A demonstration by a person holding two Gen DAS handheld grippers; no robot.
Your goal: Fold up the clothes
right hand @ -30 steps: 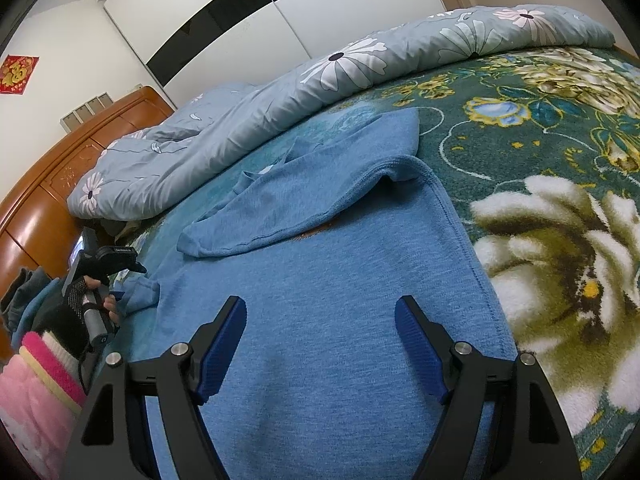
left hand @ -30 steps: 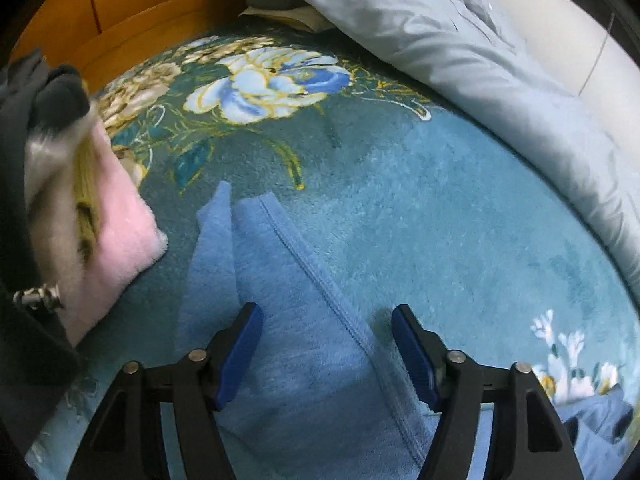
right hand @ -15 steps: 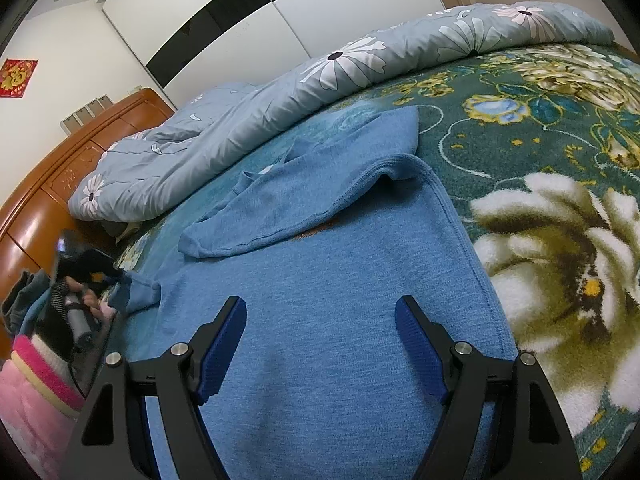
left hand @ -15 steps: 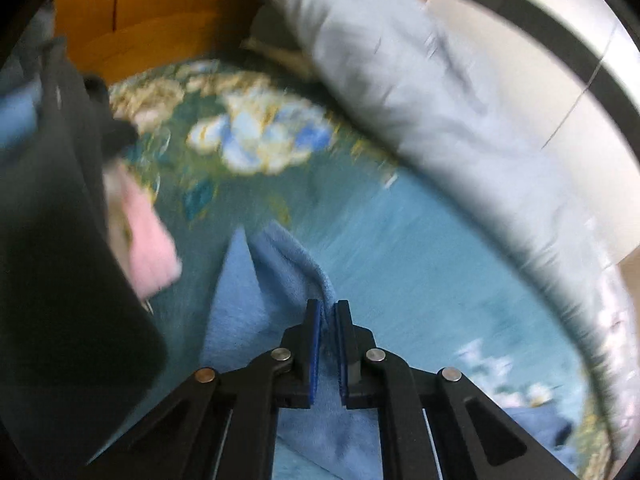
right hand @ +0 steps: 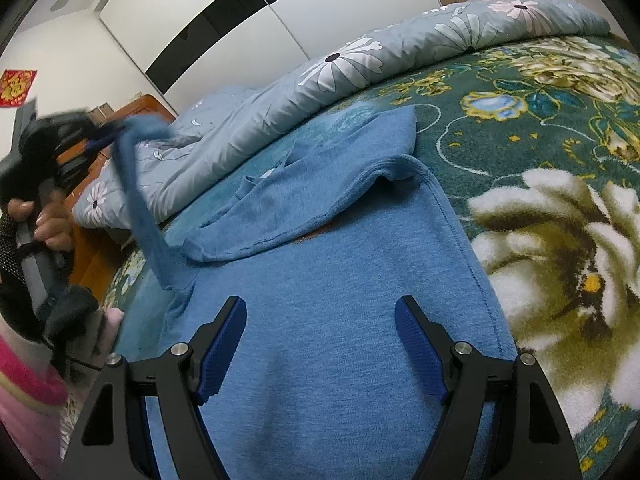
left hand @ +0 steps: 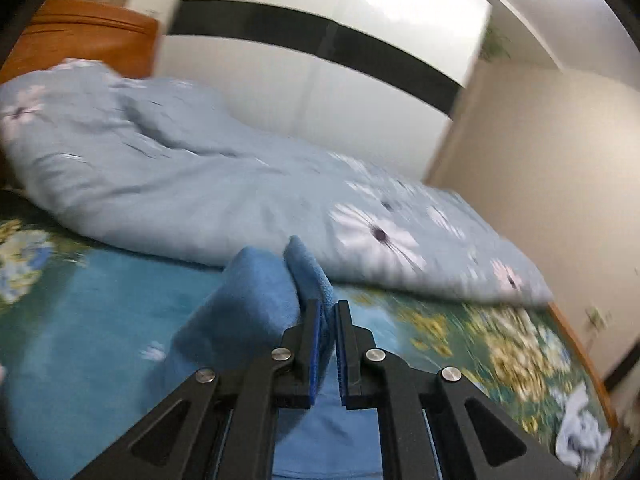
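Hovering nearest the lens, the right tongs (right hand: 320, 344) stand wide with nothing between them, just above the body of the blue sweater (right hand: 340, 320), which lies spread on the floral blanket (right hand: 560, 216) of the bed. One sleeve (right hand: 304, 208) is already folded across the chest. Further off, the left tongs (left hand: 328, 332) are pinched narrow on the cuff of the other sleeve (left hand: 260, 300), and from the right wrist view that sleeve hangs as a taut strip (right hand: 140, 208) rising from the sweater's side to the person's hand (right hand: 48, 220). Beyond lie the grey daisy-print duvet (right hand: 360, 64) and the white wardrobe (right hand: 248, 20).

The step in hand looks like the second sleeve fold. Next, the lifted cuff probably needs carrying across the chest and laying flat over the first sleeve, with the right tongs free to press the body down so it does not drag.

A second ago the left tongs were wide over the sleeve as it lay flat on the blanket; they have since closed on it and swung up, while the right tongs kept their place and spread.
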